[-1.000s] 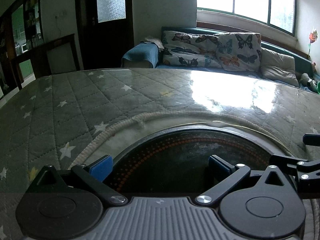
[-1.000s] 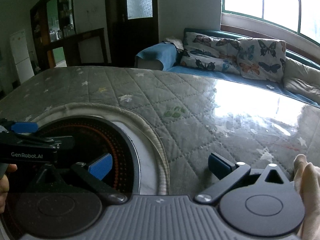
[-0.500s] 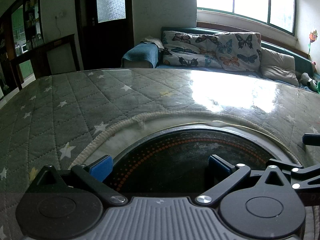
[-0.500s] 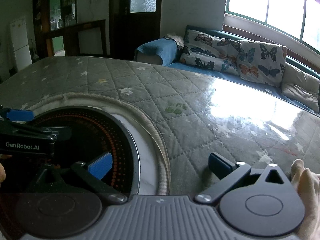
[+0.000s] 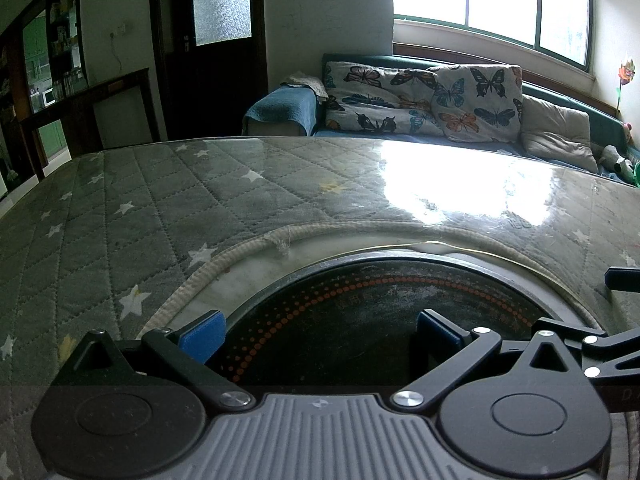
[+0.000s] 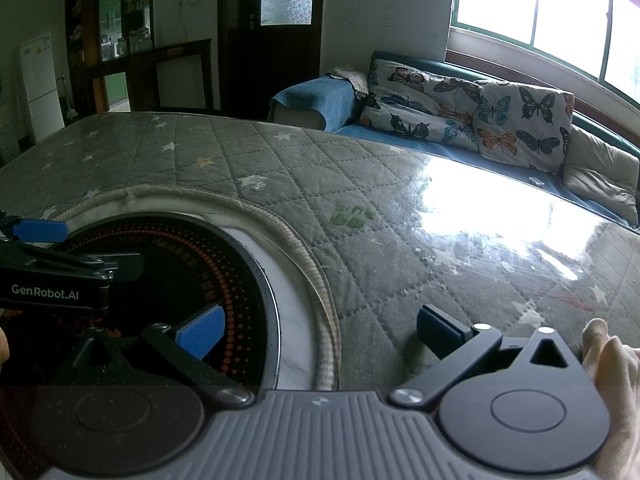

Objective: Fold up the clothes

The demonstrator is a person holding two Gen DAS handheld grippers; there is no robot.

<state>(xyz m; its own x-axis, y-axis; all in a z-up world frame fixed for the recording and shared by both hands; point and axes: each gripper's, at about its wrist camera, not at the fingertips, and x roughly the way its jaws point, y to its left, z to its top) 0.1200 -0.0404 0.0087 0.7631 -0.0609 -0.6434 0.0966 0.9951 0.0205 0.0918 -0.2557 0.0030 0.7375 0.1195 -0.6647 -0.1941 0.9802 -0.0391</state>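
The right gripper (image 6: 320, 330) has swung rightward over the grey star-quilted counter (image 6: 380, 184); both grippers stay spread, empty, no clothes visible.

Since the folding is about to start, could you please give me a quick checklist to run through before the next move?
1. Left hand-held gripper open, nothing between its fingers: ok.
2. Right hand-held gripper open, nothing between its fingers: ok.
3. Garment to fold in view: not ok; neither view shows any clothing on the quilted star cover.
4. Grippers apart from each other: ok, though they sit close side by side.
5. Dark round cooktop directly under the left gripper, a poor folding surface: not ok.
6. Cooktop hot or cold: cannot tell.
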